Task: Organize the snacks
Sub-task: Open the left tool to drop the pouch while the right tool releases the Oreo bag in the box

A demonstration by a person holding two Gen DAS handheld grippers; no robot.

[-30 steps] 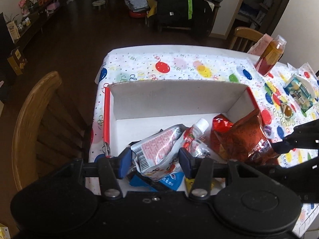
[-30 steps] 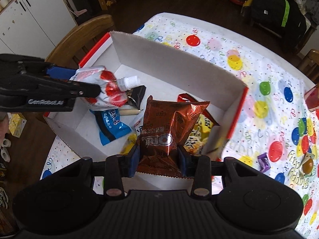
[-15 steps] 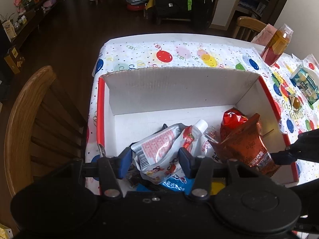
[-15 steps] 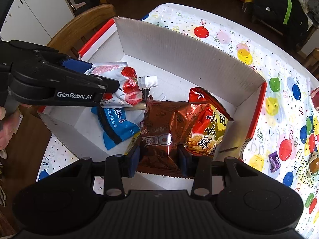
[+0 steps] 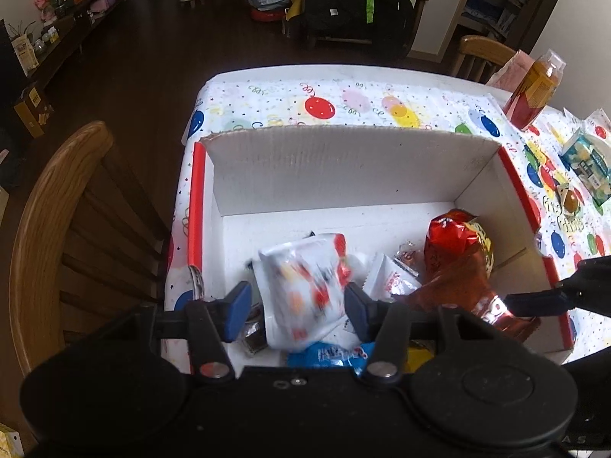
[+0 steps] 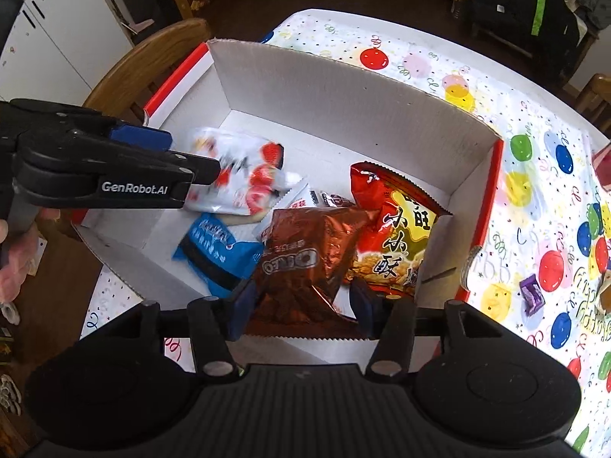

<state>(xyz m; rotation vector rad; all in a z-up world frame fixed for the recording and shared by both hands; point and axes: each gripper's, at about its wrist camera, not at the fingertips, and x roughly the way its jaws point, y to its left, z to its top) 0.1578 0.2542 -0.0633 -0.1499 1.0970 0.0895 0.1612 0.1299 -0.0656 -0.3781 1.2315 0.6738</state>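
A white cardboard box [image 5: 343, 133] [image 6: 343, 68] with red edges stands on the balloon-print tablecloth. My left gripper [image 5: 297, 305] [image 6: 194, 154] hangs over its near left corner, shut on a white strawberry pouch [image 5: 301, 286] [image 6: 236, 175] that is blurred and mid-swing. My right gripper [image 6: 301, 297] is open, its pads standing just clear of a brown Oreo bag [image 6: 305, 259] [image 5: 466, 290] resting in the box. Next to it lie a red and yellow snack bag [image 6: 397, 236], a blue packet [image 6: 217, 252] and a small white sachet [image 5: 389, 278].
A wooden chair [image 5: 49, 229] [image 6: 145, 65] stands against the table's left side. On the cloth to the right are a bottle [image 5: 534, 91], a green snack pack [image 5: 588, 164] and a purple sweet [image 6: 530, 297]. A hand [image 6: 15, 263] holds the left gripper.
The pouch has flipped from its barcode side to its strawberry side and is swinging. The right jaws have widened off the Oreo bag. Both grippers have sunk closer to the box.
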